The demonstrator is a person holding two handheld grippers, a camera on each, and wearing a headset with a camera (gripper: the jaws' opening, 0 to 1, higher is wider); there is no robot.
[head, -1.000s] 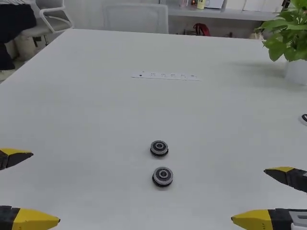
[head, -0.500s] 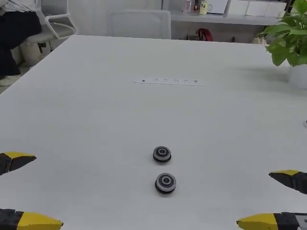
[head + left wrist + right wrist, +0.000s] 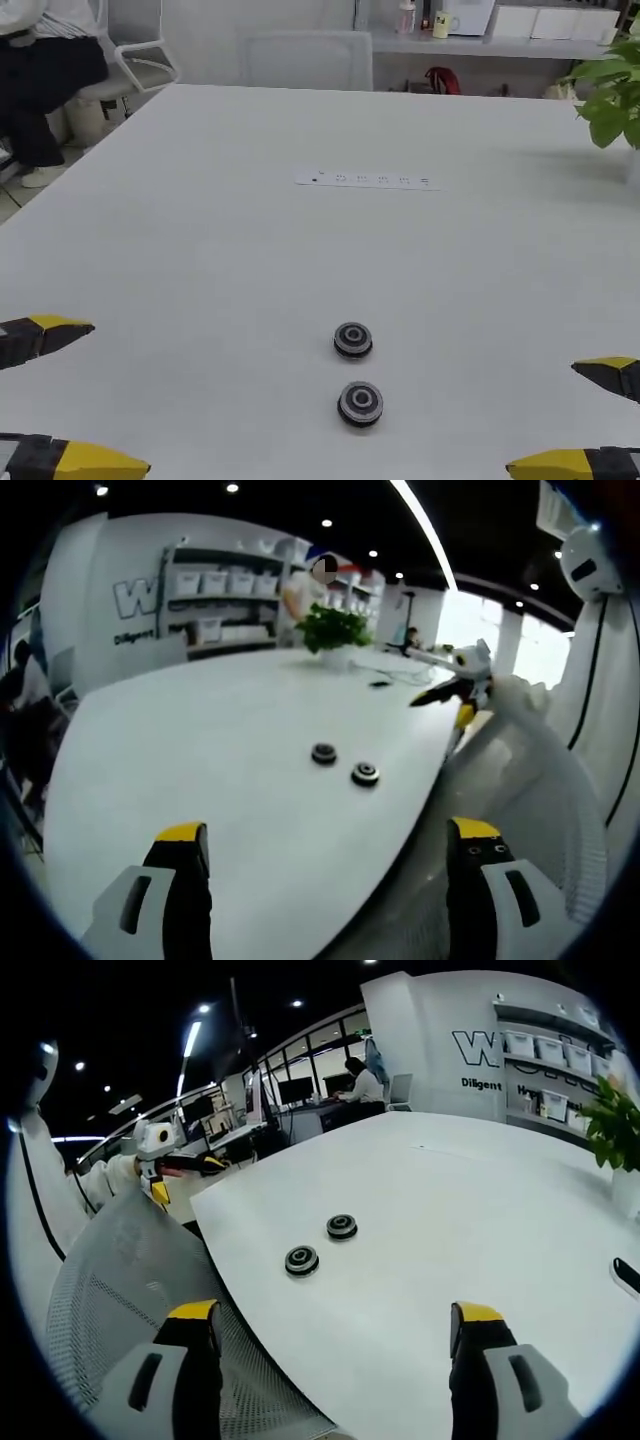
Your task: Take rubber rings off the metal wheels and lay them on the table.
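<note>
Two wheels on the desk (image 3: 250, 250), between my tongs, one behind the other on a near-far line: near wheel (image 3: 360, 404), far wheel (image 3: 353, 340), close but not touching. Both lie flat, hub up (round, so no long axis to line up on). Each wears its dark ring (image 3: 361, 421) on the rim; none is off yet.

Left tongs (image 3: 120, 397) sit at near left and right tongs (image 3: 540, 416) at near right, both low by the near edge with tips pointing inward. Both gape wide, empty, touching nothing.

The wheels lie right and a little far of the left pair, and left and a little far of the right pair. In the head view the right pair looks slightly nearer the near wheel. My guess is that one pair pins a wheel while the other peels the ring.
</note>
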